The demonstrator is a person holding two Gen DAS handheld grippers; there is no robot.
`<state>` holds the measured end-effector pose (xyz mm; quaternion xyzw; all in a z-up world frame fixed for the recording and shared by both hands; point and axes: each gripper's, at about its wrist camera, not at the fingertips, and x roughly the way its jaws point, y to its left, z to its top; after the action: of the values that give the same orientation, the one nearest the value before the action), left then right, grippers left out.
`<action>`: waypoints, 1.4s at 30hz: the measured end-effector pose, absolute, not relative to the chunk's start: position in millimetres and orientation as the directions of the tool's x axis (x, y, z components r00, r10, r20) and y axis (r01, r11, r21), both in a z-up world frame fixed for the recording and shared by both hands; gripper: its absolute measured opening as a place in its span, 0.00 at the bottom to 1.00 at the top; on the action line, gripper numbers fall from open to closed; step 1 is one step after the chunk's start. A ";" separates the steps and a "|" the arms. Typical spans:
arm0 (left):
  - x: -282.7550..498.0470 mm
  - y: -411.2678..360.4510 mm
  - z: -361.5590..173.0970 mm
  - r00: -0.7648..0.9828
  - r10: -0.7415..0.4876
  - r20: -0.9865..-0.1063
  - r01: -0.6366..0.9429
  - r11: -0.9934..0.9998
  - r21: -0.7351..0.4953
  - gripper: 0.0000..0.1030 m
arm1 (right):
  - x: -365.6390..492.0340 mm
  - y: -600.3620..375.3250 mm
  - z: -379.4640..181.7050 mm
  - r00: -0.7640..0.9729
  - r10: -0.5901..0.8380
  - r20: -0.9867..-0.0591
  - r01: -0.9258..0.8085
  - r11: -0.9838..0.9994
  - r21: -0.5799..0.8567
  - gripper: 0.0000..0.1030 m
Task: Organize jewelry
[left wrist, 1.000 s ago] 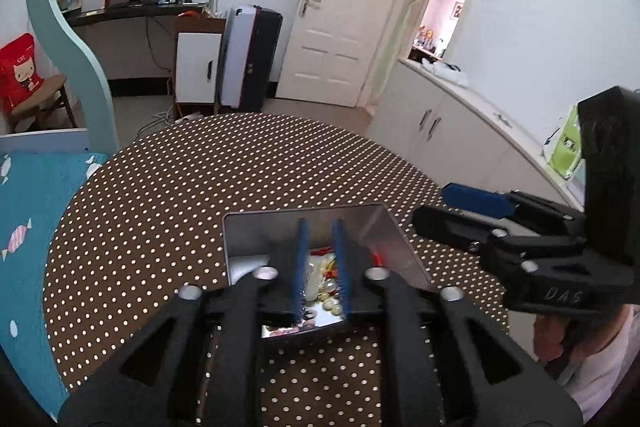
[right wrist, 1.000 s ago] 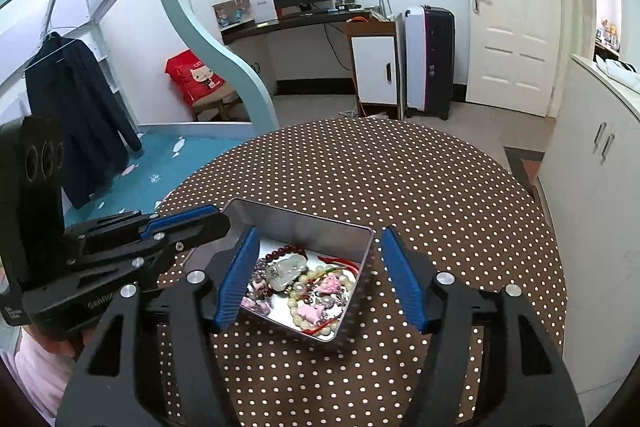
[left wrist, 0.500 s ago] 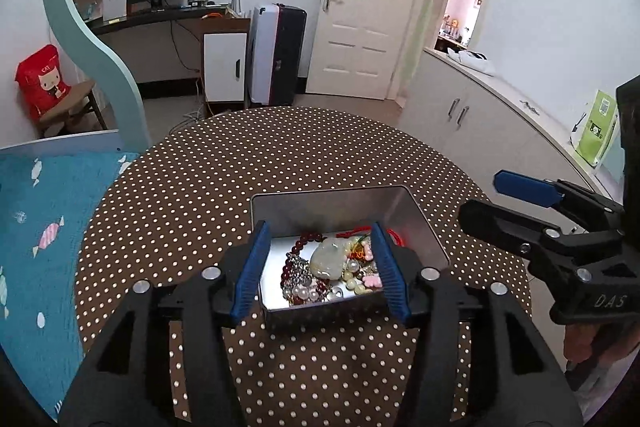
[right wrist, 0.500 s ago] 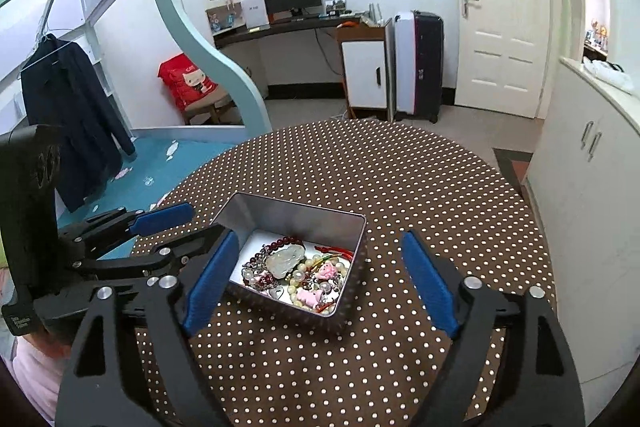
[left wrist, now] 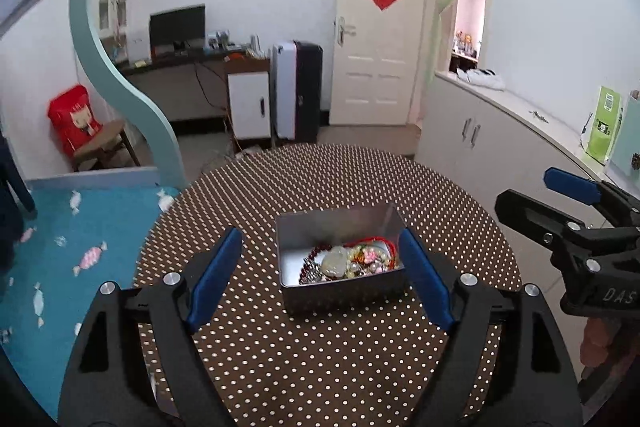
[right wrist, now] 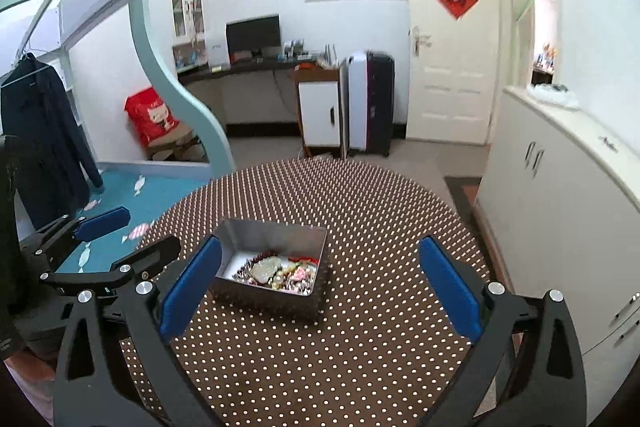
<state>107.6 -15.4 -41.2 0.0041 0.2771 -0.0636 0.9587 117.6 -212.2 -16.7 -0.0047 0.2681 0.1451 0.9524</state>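
An open rectangular silver metal tin [left wrist: 340, 263] heaped with beaded jewelry [left wrist: 352, 261] sits mid-bench on the round brown polka-dotted bench [left wrist: 320, 355]. The left gripper [left wrist: 320, 279] and right gripper [right wrist: 320, 285] hang near the tin, jaws opening, nothing between them. Judging so, a placing step has ended; next needs picking another piece.

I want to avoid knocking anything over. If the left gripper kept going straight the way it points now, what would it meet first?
Most likely the metal tin of jewelry: it sits dead ahead between the left gripper's opening jaws, untouched. Depth is hard to judge, so the near wall is my best guess.

Shiny metal tin [left wrist: 340, 223], dotted tablecloth [left wrist: 320, 359]
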 end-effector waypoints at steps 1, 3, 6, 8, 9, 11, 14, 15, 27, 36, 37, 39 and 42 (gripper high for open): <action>102.2 -15.8 -34.9 0.847 -0.115 -0.518 0.117 0.993 -0.029 0.81 | 113.1 -213.3 -13.3 0.824 0.266 -0.500 -0.272 0.960 0.063 0.93; 94.5 -15.3 -25.1 0.861 -0.113 -0.496 0.110 0.993 -0.035 0.81 | 103.0 -214.8 -6.1 0.844 0.253 -0.473 -0.261 0.964 0.049 0.93; 85.7 -16.8 -12.7 0.880 -0.086 -0.468 0.086 0.996 -0.023 0.83 | 94.7 -215.2 1.2 0.861 0.246 -0.445 -0.255 0.966 0.039 0.93; 79.6 -16.9 -6.3 0.890 -0.084 -0.449 0.082 0.996 -0.025 0.83 | 90.5 -215.0 4.8 0.866 0.255 -0.430 -0.265 0.964 0.038 0.93; 77.6 -17.1 -3.8 0.892 -0.087 -0.443 0.083 0.996 -0.028 0.83 | 88.1 -214.6 5.7 0.869 0.254 -0.424 -0.266 0.964 0.033 0.93; 72.9 -18.2 0.6 0.900 -0.085 -0.427 0.083 0.996 -0.022 0.83 | 84.3 -213.7 7.0 0.874 0.250 -0.416 -0.266 0.964 0.022 0.93; 68.4 -17.6 5.0 0.904 -0.086 -0.418 0.085 0.996 -0.021 0.83 | 81.1 -212.6 7.4 0.876 0.253 -0.410 -0.270 0.963 0.018 0.93; 67.9 -17.9 5.9 0.905 -0.087 -0.417 0.086 0.996 -0.021 0.83 | 80.3 -212.5 7.4 0.877 0.252 -0.408 -0.269 0.963 0.018 0.93; 61.4 -14.9 9.2 0.912 -0.076 -0.403 0.076 0.997 -0.017 0.84 | 76.9 -210.9 4.5 0.881 0.240 -0.408 -0.259 0.966 0.009 0.93; 61.3 -15.6 9.7 0.910 -0.072 -0.408 0.073 0.997 -0.013 0.84 | 75.1 -212.2 4.7 0.882 0.238 -0.406 -0.255 0.967 0.014 0.93; 60.7 -15.0 9.7 0.911 -0.072 -0.407 0.073 0.997 -0.012 0.84 | 74.1 -211.8 4.4 0.883 0.238 -0.405 -0.255 0.967 0.013 0.93; 60.3 -15.6 9.8 0.911 -0.070 -0.407 0.071 0.997 -0.012 0.85 | 72.8 -211.9 5.2 0.884 0.235 -0.404 -0.253 0.967 0.011 0.93; 59.5 -16.6 9.8 0.911 -0.069 -0.407 0.071 0.997 -0.011 0.85 | 71.5 -213.2 6.9 0.886 0.231 -0.401 -0.249 0.968 0.007 0.93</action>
<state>59.5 -16.6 9.8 0.0023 0.2080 -0.0360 0.9775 71.5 -213.2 6.9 -0.0226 0.2038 0.1237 0.9709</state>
